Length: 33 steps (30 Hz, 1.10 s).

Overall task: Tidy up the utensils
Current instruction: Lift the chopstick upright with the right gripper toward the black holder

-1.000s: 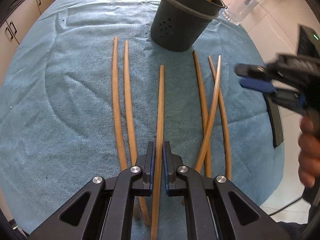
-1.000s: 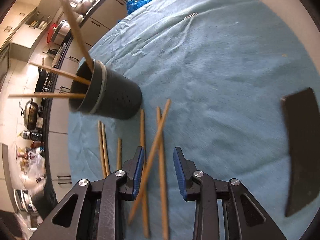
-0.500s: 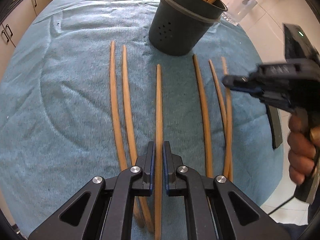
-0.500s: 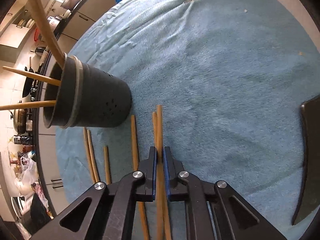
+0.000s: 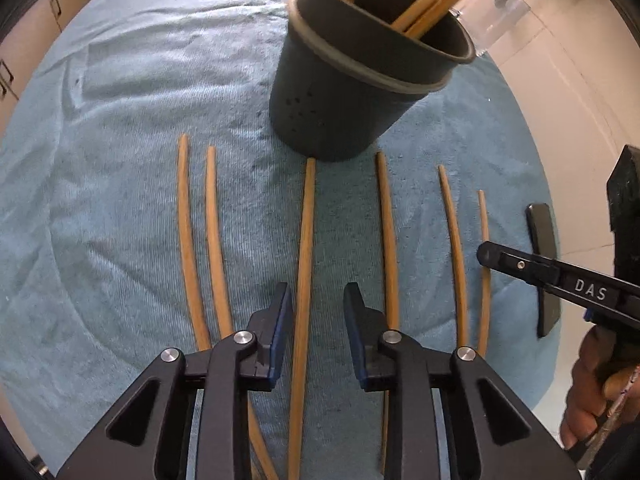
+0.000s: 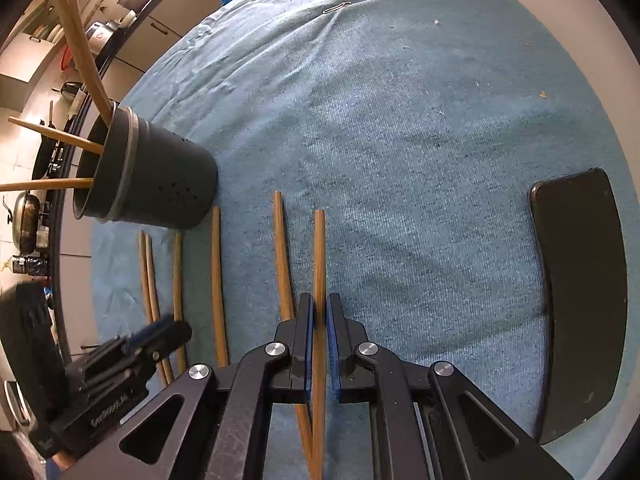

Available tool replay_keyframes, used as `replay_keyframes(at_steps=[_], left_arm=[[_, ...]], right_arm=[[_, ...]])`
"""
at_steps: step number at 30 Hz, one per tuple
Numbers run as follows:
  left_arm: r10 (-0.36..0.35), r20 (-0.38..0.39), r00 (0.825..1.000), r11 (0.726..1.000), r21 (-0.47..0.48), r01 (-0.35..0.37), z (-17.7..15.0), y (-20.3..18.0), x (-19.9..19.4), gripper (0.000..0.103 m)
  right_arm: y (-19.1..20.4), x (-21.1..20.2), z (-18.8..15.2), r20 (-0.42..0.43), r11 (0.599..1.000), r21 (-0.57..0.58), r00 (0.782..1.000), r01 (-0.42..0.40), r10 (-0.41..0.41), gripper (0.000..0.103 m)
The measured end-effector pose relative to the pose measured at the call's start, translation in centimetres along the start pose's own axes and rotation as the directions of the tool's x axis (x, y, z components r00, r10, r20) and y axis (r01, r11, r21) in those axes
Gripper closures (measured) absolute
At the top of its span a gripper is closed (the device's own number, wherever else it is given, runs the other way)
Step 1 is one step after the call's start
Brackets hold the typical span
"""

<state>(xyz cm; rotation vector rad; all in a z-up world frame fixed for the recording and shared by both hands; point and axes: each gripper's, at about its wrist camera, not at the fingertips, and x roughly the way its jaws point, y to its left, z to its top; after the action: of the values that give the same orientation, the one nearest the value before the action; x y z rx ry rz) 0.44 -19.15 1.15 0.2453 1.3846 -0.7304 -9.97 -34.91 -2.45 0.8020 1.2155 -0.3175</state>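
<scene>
Several wooden chopsticks lie side by side on a blue towel point(image 5: 120, 160) in front of a dark perforated holder point(image 5: 352, 92) with more chopsticks standing in it. My left gripper point(image 5: 317, 294) straddles the middle chopstick point(image 5: 306, 232). Its jaws are opening, with a gap on each side of the stick. My right gripper point(image 6: 319, 300) is shut on the rightmost chopstick point(image 6: 319, 248), which runs straight out between the pads. In the left wrist view the right gripper point(image 5: 486, 255) shows at the right edge, over that same chopstick point(image 5: 483, 216). The holder point(image 6: 160, 184) stands at the left in the right wrist view.
A black flat slab point(image 6: 580, 300) lies on the towel to the right of the chopsticks, near the table edge point(image 5: 544, 272). A clear glass mug point(image 5: 496, 12) stands behind the holder. A person's hand point(image 5: 588, 400) holds the right gripper. Kitchen cabinets lie beyond the table.
My left jaws have parted from the middle chopstick, and the left gripper has moved closer to the holder. My right jaws closed on the crossed chopstick, which now points straight.
</scene>
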Motion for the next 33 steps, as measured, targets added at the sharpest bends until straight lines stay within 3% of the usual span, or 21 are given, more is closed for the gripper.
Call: replay_keyframes(at_steps=[4,9,14,16,20,25,27,28,29,33], left_arm=[[0.036,0.018,0.999,0.999,0.018,-0.037,-1.0,-0.7,0.0,0.096],[-0.008,-0.006,1.000,1.000,0.005,0.008,-3.5,-0.9,-0.4,0.096],[0.003,0.010,1.000,0.999,0.039,-0.004,-3.0,-1.7,-0.6,0.096],[0.009,0.012,1.000,0.999,0.030,-0.009,-2.4,-1.3,-0.6,0.095],[0.041,-0.001,0.999,0.999,0.030,-0.041,-0.2,-0.4,0.5,0.075],[0.049,0.005,0.999,0.998,0.037,-0.049,0.9,-1.4,0.6,0.074],[0.082,0.018,0.996,0.995,0.049,-0.083,0.8,-1.8,0.7,0.081],[0.096,0.027,0.995,0.994,0.055,-0.098,0.7,-1.9,0.7,0.092],[0.093,0.026,0.995,0.994,0.056,-0.095,0.5,-2.0,0.8,0.097],[0.057,0.050,0.997,0.998,0.035,-0.059,-0.4,-2.1,0.4,0.097]], right_arm=[[-0.2,-0.2,-0.3,-0.002,1.000,0.002,1.000,-0.001,0.001,0.096],[-0.4,-0.5,-0.4,-0.004,1.000,0.001,1.000,-0.003,0.003,0.096],[-0.5,-0.7,0.0,-0.006,1.000,-0.008,1.000,0.008,-0.008,0.096],[-0.6,-0.7,0.2,-0.007,1.000,-0.008,1.000,0.016,-0.016,0.095],[-0.3,-0.7,0.8,-0.009,0.999,-0.017,0.999,0.035,-0.035,0.095],[-0.5,0.1,1.2,-0.036,0.998,-0.006,0.997,0.064,-0.064,0.095],[-0.6,0.4,1.1,-0.039,0.998,0.002,0.997,0.060,-0.060,0.095],[-0.5,0.4,1.1,-0.034,0.998,-0.002,0.997,0.064,-0.064,0.095],[-0.4,0.4,1.1,-0.030,0.997,-0.008,0.997,0.072,-0.072,0.095],[-0.4,0.3,0.6,-0.014,0.997,-0.022,0.997,0.070,-0.070,0.096]])
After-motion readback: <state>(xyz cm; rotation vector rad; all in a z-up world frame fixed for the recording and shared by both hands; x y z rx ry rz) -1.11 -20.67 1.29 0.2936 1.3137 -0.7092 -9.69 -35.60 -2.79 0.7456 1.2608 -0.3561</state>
